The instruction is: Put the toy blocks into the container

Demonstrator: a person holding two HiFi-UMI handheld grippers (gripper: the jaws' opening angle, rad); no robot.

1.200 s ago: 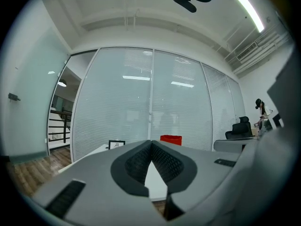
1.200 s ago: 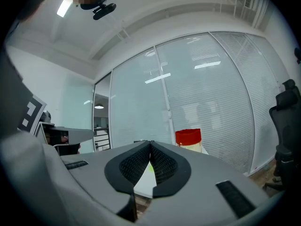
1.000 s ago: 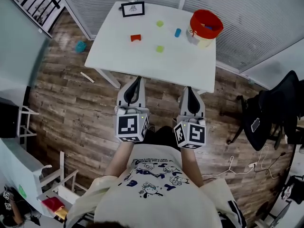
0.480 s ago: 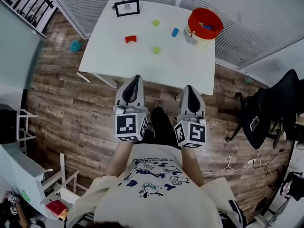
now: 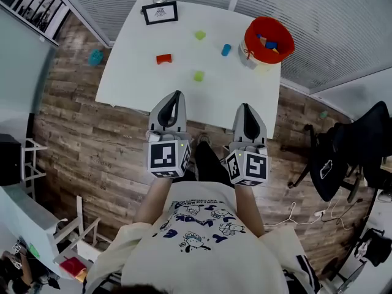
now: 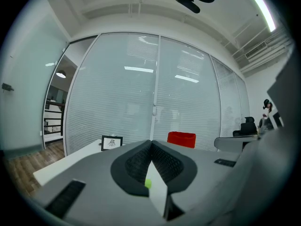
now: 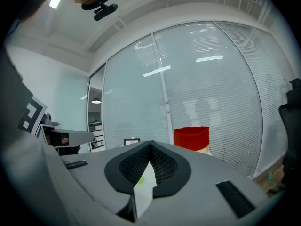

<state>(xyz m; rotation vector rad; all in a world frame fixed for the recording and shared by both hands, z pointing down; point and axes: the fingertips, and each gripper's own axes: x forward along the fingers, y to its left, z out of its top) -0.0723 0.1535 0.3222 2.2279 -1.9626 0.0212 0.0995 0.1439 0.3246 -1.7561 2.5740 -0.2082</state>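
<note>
You've closed in on the table [image 5: 131,72] over the last second — both gripper noses now reach over its near edge, where a moment ago they hung short of it, so the loose blocks are coming into reach. Left to right: a teal object [image 5: 95,57] lies on the floor off the table's left side, at your 10 o'clock, and the picture frame [image 5: 160,12] stands at the far edge, 11 o'clock. Your left gripper [image 5: 176,97] has its jaws pressed together with nothing in them; the red block [image 5: 163,59] sits about 12 o'clock from its tip. The near green block [image 5: 198,76] lies between the lines of the two grippers, with the far green block [image 5: 199,35] beyond it. The blue block [image 5: 226,49] is at 11 o'clock from your right gripper [image 5: 245,107] — also closed up and empty. The container [image 5: 282,49] stands by the table's right edge at 1 o'clock, a few blocks already inside. Four remain loose, I'd say. Bare tabletop surrounds them, so approach is easy; mind the right edge beside the container and the office chair [image 5: 361,139] at 3 o'clock.
</note>
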